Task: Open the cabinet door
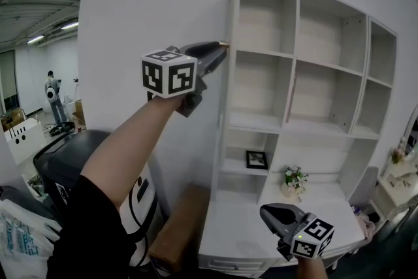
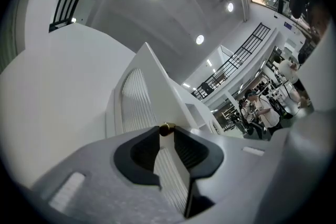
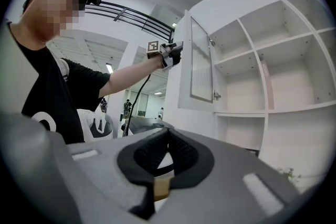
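Note:
The white cabinet door (image 1: 230, 16) stands swung out from the shelf unit (image 1: 268, 52), edge-on in the head view. My left gripper (image 1: 219, 48) reaches up to its free edge, shut on the small brass knob (image 1: 224, 44). In the left gripper view the knob (image 2: 166, 128) sits at the tips of the left gripper (image 2: 167, 134), and the door's ribbed panel (image 2: 135, 102) rises beyond. The right gripper view shows the door (image 3: 199, 60) wide open with the left gripper (image 3: 173, 52) on it. My right gripper (image 1: 274, 215) hangs low over the desk, shut and empty, its tips meeting (image 3: 167, 132).
The shelf compartments are bare apart from a small picture frame (image 1: 256, 159) and a flower pot (image 1: 294, 180) on the lower levels. A white desk top (image 1: 235, 235) lies below. A dark chair (image 1: 72, 153) and a brown bench (image 1: 183, 225) stand at the left.

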A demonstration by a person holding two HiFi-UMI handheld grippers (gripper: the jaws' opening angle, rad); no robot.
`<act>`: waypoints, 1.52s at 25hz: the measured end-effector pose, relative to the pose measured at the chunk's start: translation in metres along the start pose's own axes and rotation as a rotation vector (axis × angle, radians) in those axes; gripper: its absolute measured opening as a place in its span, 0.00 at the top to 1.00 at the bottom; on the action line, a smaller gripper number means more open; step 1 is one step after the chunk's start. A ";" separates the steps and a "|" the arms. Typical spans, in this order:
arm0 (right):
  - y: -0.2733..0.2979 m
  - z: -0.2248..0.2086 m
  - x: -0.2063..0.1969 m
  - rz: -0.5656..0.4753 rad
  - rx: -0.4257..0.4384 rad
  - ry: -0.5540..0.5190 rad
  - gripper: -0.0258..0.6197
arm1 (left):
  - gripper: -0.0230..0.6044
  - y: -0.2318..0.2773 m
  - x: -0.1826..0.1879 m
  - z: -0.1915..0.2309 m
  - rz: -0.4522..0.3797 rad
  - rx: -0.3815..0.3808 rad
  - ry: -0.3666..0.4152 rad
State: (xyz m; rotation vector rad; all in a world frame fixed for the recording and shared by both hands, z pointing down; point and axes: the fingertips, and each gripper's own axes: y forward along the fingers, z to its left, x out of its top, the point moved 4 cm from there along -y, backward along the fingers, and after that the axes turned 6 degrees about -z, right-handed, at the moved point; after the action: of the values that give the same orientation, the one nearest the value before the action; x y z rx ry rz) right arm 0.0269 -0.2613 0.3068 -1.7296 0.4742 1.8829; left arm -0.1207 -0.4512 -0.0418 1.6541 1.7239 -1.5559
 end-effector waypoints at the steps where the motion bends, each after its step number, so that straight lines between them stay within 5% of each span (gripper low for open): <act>1: 0.004 0.005 -0.003 0.000 -0.005 0.006 0.96 | 0.83 -0.003 0.000 0.003 0.003 -0.007 0.003; 15: 0.019 0.043 -0.019 -0.013 -0.118 0.039 0.96 | 0.82 -0.023 -0.005 0.026 -0.078 -0.039 -0.105; 23: 0.000 0.045 -0.028 0.000 -0.131 0.061 0.96 | 0.59 -0.070 -0.049 0.011 -0.028 -0.052 -0.193; 33: -0.032 0.092 -0.010 -0.012 0.007 0.058 0.96 | 0.60 -0.179 -0.058 -0.120 -0.010 -0.058 -0.259; 38: -0.069 0.116 -0.010 -0.020 0.026 0.076 0.96 | 0.77 -0.220 -0.072 -0.227 0.099 -0.135 -0.328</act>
State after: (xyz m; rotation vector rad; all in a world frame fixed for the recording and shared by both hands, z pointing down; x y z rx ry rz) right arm -0.0244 -0.1394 0.3369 -1.7876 0.5059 1.7947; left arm -0.1833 -0.2514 0.2064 1.3132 1.5161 -1.5281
